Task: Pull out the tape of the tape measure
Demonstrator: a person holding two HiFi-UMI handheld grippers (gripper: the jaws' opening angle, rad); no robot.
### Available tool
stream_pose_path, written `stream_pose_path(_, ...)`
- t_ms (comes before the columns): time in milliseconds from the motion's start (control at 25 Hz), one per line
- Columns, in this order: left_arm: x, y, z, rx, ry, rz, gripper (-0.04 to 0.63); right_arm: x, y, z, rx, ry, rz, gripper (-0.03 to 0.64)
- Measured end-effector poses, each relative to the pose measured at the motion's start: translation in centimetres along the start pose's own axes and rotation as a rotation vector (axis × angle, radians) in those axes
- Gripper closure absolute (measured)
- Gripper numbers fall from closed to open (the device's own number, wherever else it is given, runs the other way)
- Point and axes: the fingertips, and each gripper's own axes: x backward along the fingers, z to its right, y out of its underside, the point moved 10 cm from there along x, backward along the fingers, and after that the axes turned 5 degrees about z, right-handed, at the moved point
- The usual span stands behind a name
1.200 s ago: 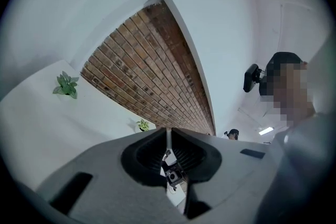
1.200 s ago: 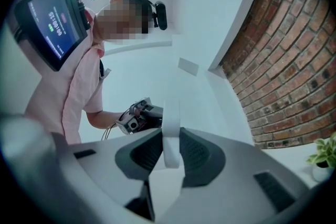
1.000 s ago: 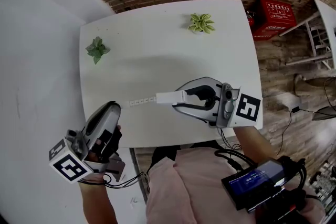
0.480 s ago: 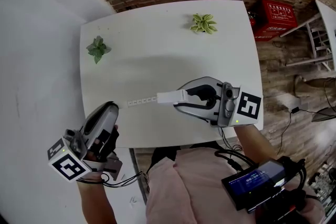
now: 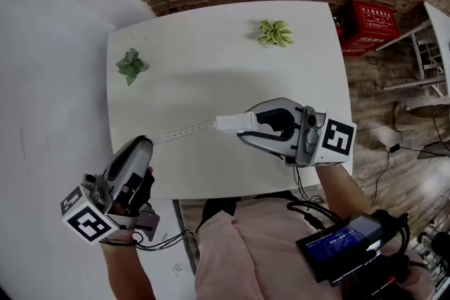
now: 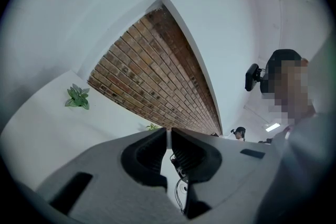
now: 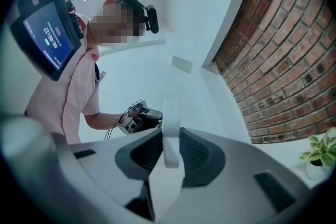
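The right hand-held gripper [image 5: 244, 124] was clamped on the white tape measure case [image 5: 230, 124], held above the white surface [image 5: 211, 53]. A short length of tape [image 5: 188, 130] ran out from the case in a straight line towards the left hand-held gripper [image 5: 145, 144], which sat well away from the case, past the surface's near edge. Its jaws were pressed together with only a thin pale sliver between them, probably the tape's end. The pull looked under way, with only a modest length drawn out and more presumably left inside the case.
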Motion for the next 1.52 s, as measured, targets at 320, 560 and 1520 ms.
stream_pose_path(320, 0.3, -0.4, -0.2, -0.014, -0.004, -0.003, 0.557, 0.3, 0.2, -0.1, 0.001, 0.002, -0.027, 0.518)
stream_pose_path(560, 0.5, -0.4, -0.3, -0.008, -0.006, 0.0, 0.557, 0.5, 0.3, -0.2, -0.005, 0.003, -0.034, 0.518)
stream_pose_path(1520, 1.6, -1.9, -0.7, -0.028, -0.037, 0.059, 0.557, 1.1, 0.3, 0.1, -0.007, 0.017, -0.028, 0.518)
